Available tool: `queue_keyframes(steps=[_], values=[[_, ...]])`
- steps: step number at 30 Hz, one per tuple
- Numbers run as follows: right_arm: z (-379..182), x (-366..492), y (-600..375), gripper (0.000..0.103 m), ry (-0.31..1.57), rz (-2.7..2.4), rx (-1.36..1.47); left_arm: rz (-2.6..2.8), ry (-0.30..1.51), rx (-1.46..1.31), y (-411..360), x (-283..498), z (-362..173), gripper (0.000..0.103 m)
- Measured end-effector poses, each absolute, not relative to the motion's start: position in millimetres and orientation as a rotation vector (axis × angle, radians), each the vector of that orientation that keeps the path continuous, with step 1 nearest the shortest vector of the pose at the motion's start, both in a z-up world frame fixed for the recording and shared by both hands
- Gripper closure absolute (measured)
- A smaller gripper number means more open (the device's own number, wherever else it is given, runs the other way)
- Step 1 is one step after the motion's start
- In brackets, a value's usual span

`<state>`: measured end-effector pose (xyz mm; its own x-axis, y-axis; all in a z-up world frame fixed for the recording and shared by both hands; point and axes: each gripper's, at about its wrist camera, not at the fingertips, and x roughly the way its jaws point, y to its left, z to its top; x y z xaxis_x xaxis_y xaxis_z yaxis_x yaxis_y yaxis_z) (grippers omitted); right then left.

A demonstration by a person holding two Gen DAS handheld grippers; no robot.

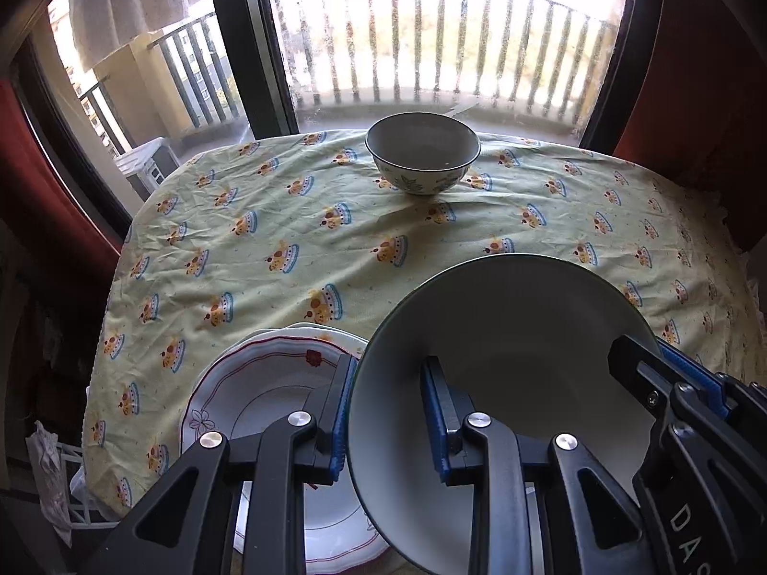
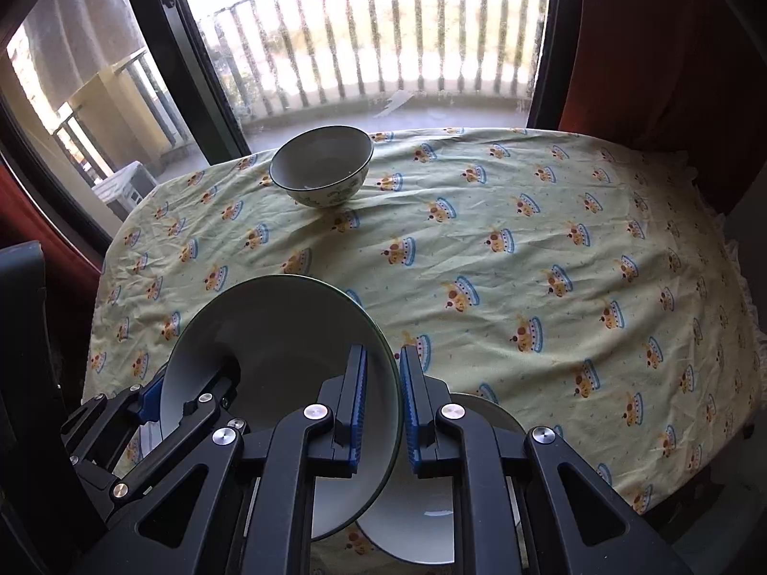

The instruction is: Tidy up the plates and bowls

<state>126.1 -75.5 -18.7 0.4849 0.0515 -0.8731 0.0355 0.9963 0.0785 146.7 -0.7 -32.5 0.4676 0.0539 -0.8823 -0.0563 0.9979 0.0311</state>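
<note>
- The left gripper was closed on the left rim of a big bowl; one blue pad was outside the wall and the other inside.
- The right gripper was closed on the right rim of the same bowl, also with one pad on each side of the wall.
- The big bowl was white inside with a dark rim. It was held between both grippers, above the near edge of the table, and tilted.
- A plate with a red line and a scalloped edge lay on the table under the left gripper, partly hidden by the bowl.
- In the right wrist view a white dish lay under the big bowl.
- A small bowl with a leaf pattern stood upright at the far side of the table, near the window, well apart from the big bowl.
- The table had a yellow cloth with a crown pattern.
</note>
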Motion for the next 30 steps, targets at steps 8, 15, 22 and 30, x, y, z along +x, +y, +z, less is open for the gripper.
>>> queue_keyframes(steps=[8,15,22,30], values=[[-26.5,111.2,-118.0,0.086,1.078,0.022,0.096,0.069,1.079,0.026,-39.4,134.3,-38.3,0.077],[-40.2,103.7,-140.3,0.086,1.113,0.024,0.088,0.062,1.124,0.035,-59.8,128.9,-55.8,0.077],[-66.9,101.5,-152.7,0.086,1.181,0.024,0.092,0.063,1.188,0.044,-70.1,126.5,-78.6,0.077],[-85.2,103.9,-153.5,0.085,1.227,0.033,0.07,0.063,1.248,0.027,-71.2,123.9,-96.0,0.077]])
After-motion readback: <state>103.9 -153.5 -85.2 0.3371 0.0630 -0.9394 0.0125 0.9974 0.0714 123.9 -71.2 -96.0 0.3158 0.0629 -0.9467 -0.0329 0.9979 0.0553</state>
